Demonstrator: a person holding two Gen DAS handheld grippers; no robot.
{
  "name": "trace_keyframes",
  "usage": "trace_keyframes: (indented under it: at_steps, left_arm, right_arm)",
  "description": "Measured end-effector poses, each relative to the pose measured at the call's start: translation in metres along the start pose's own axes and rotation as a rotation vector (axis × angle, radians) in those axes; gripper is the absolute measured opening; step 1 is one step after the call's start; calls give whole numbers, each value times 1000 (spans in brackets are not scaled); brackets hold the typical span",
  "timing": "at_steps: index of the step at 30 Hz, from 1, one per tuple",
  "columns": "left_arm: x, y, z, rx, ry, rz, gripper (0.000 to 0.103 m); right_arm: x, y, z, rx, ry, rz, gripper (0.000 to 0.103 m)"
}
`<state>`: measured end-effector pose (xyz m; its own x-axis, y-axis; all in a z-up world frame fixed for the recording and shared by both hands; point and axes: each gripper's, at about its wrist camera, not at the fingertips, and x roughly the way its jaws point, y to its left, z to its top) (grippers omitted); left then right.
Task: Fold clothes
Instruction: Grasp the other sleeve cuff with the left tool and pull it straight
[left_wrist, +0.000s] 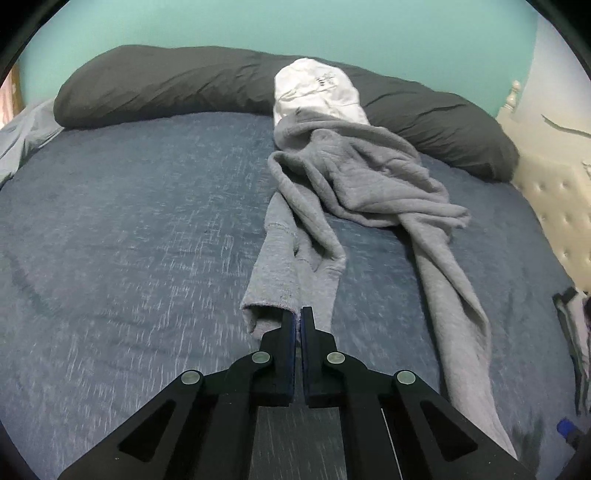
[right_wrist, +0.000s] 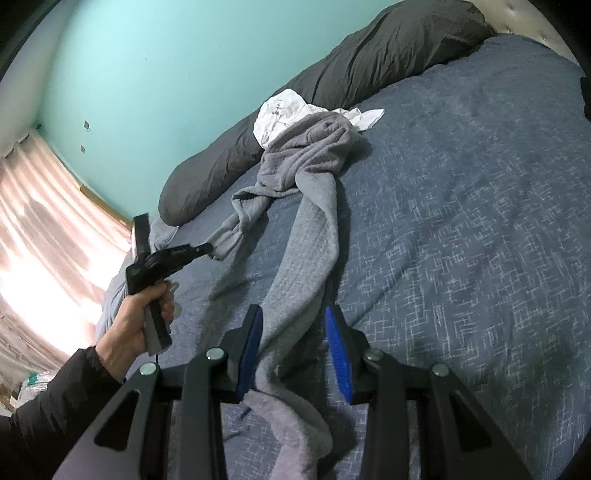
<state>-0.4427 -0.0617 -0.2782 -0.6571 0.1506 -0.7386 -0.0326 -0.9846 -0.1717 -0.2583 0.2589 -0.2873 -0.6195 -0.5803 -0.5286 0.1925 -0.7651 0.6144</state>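
A grey garment (left_wrist: 354, 173) lies crumpled and stretched out on the blue bedspread (left_wrist: 129, 240); in the right wrist view the same grey garment (right_wrist: 310, 229) runs towards me. A white garment (left_wrist: 317, 92) sits behind it against the dark bolster pillow, and shows as the white garment (right_wrist: 280, 114) in the right wrist view. My left gripper (left_wrist: 297, 314) is shut on the cuffed end of the grey garment, lifting it slightly. My right gripper (right_wrist: 293, 314) is open, its blue pads either side of a long strip of grey fabric. The left gripper (right_wrist: 207, 250) also appears there, held by a hand (right_wrist: 136, 321).
A long dark pillow (left_wrist: 166, 81) lies along the far side of the bed under a teal wall (right_wrist: 147, 74). A cream tufted headboard (left_wrist: 554, 206) stands at the right. Pink curtains (right_wrist: 44, 236) hang to the left. The bedspread (right_wrist: 461, 221) stretches wide on both sides of the clothes.
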Motion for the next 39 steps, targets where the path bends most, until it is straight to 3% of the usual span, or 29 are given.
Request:
trace_keyframes:
  at_steps: [12,18,30,36,39]
  left_arm:
    - [-102,-33,-50,56,-26,-77,2]
    - [-143,-60,-79,130,-26,-119,2]
    - [-199,-100,-124,241,4,-162,2]
    - [-215,-107,-150,273,15,-172,0]
    - [-224,-111,-163,289,20,-177,0]
  right_arm:
    - [-35,21,-10,5,-4,-10,36]
    - [-44,27,-19,9,16,-33,36]
    - [-71,32,-33,22,30,-47,36]
    - [-68,30,-51,54,80,-55,36]
    - [-61,31,-63,58,110,-57,46]
